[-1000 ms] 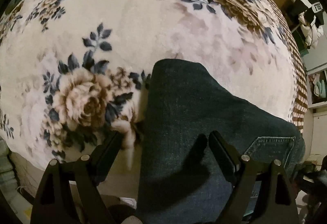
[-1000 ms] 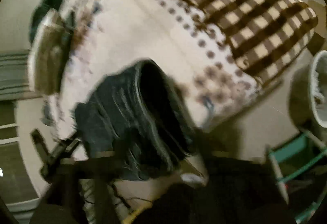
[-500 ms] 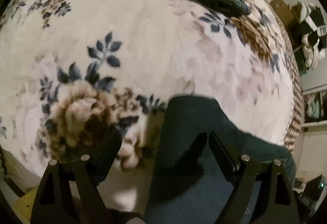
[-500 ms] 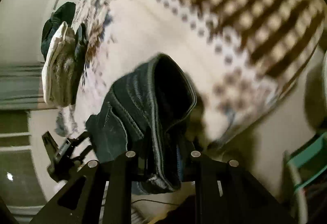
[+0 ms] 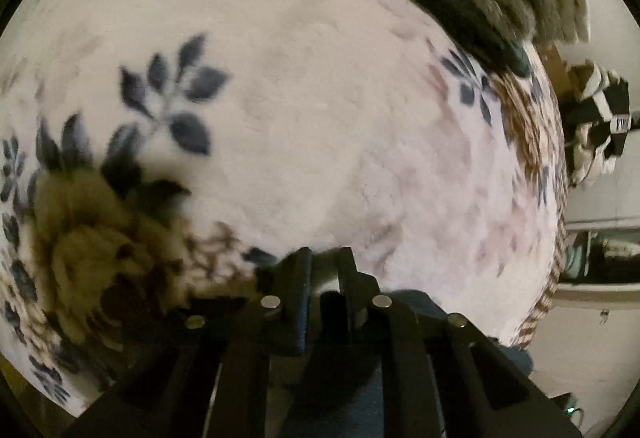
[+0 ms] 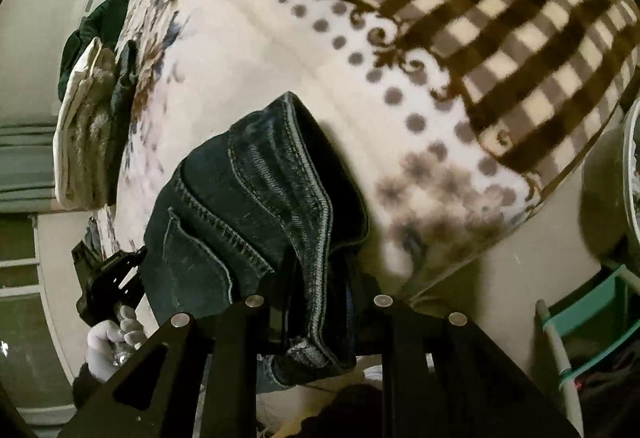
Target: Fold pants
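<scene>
The pants are dark blue jeans [image 6: 248, 206], folded and bunched at the near edge of the bed. In the right wrist view my right gripper [image 6: 320, 302] is shut on the waistband edge, which hangs down between the fingers. The left gripper [image 6: 108, 286] shows at the lower left beside the jeans, held by a gloved hand. In the left wrist view my left gripper [image 5: 325, 262] has its fingers nearly together over the blanket, with dark denim [image 5: 416, 302] just behind and under them. Whether cloth is pinched there is hidden.
A fleece blanket [image 5: 320, 98] with blue and brown flowers covers the bed, with a brown checked border [image 6: 500, 18]. Folded clothes [image 6: 88, 126] are stacked at the far end. A teal rack [image 6: 592, 318] and a basket stand on the floor to the right.
My left gripper's fingers have closed from wide open to nearly together, and it has pulled back so the jeans are almost out of its view. My right gripper has steadied on the waistband.
</scene>
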`<move>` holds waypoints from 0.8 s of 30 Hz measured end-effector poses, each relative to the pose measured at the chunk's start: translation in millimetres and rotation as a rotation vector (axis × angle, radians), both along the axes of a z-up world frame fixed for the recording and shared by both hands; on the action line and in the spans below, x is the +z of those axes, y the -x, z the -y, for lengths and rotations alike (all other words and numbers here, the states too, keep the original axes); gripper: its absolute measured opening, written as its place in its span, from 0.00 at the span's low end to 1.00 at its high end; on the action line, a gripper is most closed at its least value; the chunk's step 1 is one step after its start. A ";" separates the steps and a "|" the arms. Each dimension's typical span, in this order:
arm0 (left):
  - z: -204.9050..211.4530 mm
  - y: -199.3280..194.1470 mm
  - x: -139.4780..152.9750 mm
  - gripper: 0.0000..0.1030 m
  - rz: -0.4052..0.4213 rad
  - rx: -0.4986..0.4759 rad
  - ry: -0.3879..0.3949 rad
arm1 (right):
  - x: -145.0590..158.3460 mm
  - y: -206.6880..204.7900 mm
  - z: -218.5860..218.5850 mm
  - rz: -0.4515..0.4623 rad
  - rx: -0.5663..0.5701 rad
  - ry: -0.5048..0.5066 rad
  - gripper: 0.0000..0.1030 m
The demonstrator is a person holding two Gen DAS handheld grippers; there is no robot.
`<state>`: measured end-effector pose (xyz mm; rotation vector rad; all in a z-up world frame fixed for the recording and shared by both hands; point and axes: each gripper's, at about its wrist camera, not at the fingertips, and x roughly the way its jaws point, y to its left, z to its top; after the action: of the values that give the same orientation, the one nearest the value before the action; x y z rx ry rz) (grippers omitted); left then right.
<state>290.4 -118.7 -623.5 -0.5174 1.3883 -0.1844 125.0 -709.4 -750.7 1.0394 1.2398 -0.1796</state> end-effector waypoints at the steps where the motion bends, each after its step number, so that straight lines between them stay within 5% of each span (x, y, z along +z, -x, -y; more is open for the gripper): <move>1: 1.0 0.0 2.6 0.11 -0.002 -0.009 0.007 | -0.3 0.1 -1.2 -0.003 0.006 0.003 0.22; 4: 2.1 7.0 27.1 0.14 0.021 -0.038 0.038 | -0.3 3.1 3.2 -0.010 -0.024 -0.068 0.45; 5: 1.2 11.1 34.4 0.17 0.028 -0.044 0.034 | 0.5 4.4 4.3 -0.015 -0.037 -0.083 0.68; 6: 0.4 16.7 43.4 0.32 0.038 -0.049 0.037 | 3.2 11.8 7.6 -0.001 -0.063 -0.107 0.86; 7: -1.3 22.9 51.2 0.57 0.048 -0.049 0.050 | 7.3 20.5 10.1 0.039 -0.092 -0.134 0.91; 9: -5.5 38.7 62.7 0.84 0.067 -0.042 0.090 | 11.9 32.3 9.8 0.068 -0.120 -0.153 0.93; 17: 8.2 87.0 22.2 0.84 -0.034 -0.105 0.063 | -40.4 31.7 -32.8 0.093 -0.131 -0.306 0.93; 24: 19.0 93.2 3.2 0.85 -0.042 -0.151 0.066 | -27.5 2.6 -53.1 0.222 -0.121 -0.233 0.93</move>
<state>197.2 -137.6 -620.4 -0.4734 1.4663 -0.3440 122.4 -656.3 -778.1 1.3006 1.0131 -0.0110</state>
